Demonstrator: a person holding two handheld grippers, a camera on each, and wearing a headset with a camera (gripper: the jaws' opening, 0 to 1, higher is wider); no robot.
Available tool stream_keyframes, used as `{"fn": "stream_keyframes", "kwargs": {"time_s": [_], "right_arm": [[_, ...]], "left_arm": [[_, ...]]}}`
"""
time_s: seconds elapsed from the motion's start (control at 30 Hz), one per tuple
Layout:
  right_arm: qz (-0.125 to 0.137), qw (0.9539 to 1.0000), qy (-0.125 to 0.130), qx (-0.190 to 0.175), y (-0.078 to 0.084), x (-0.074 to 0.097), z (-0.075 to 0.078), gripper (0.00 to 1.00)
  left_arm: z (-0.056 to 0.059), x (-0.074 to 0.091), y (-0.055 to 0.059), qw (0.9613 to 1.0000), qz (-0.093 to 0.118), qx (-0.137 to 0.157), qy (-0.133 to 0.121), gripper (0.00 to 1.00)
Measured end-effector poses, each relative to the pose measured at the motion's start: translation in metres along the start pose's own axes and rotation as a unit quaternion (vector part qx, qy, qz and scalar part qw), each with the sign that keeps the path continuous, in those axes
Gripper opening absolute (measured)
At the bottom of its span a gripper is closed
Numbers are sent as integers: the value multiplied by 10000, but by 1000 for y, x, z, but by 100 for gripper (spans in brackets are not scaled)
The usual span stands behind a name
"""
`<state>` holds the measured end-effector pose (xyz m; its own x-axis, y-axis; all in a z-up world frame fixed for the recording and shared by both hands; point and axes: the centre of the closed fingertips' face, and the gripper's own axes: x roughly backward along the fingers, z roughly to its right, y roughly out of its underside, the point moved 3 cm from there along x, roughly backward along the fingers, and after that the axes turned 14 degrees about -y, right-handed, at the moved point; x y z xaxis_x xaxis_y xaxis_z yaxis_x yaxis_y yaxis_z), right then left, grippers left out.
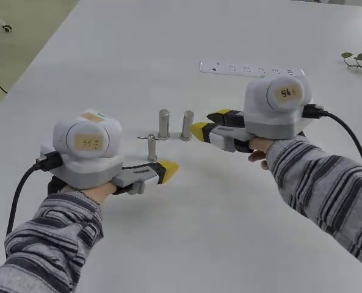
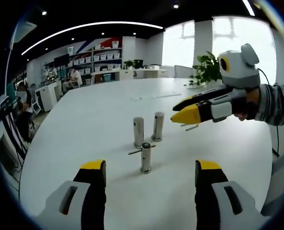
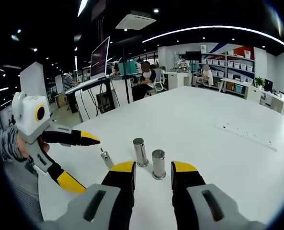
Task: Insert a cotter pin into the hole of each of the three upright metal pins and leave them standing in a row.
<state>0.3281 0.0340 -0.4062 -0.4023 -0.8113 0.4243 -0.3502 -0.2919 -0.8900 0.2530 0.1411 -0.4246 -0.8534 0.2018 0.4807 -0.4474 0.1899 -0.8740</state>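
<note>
Three upright metal pins stand on the white table. The near pin [image 1: 151,148] [image 2: 145,158] has a thin cotter pin [image 2: 141,150] through its top. Behind it stand two bare pins [image 1: 163,124] [image 1: 187,125] side by side. My left gripper [image 1: 168,170] [image 2: 150,167] is open, just short of the near pin, with nothing between its jaws. My right gripper [image 1: 202,121] [image 3: 153,167] is open, its tips close beside the right-hand bare pin [image 3: 158,164]. A loose cotter pin [image 2: 192,127] lies on the table under the right gripper [image 2: 175,111].
A white power strip [image 1: 251,68] lies at the back of the table, with a green plant [image 1: 361,58] at the far right edge. The table [image 1: 217,232] is bare in front of the pins. People sit at desks far off in the right gripper view.
</note>
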Motion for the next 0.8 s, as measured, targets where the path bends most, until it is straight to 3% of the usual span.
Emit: {"fn": "stream_keyframes", "kwargs": {"time_s": [0.13,0.37,0.6,0.8], "right_arm": [[-53,10000,64,-50,1,-11,3,24],[-24,9997,178,-166,5,-24,10,20],[-147,9992,265,-246,18,-36,17,15],[-115,9989,264,-360,18,-39,15,10]], "left_arm": [[0,7,-2,9998,32,184,2,79],[2,17,-2,10000,-38,-41,-1,82],[2,19,-4,10000,18,-47,49,82],[3,19,-5,10000,44,-44,78,82]]}}
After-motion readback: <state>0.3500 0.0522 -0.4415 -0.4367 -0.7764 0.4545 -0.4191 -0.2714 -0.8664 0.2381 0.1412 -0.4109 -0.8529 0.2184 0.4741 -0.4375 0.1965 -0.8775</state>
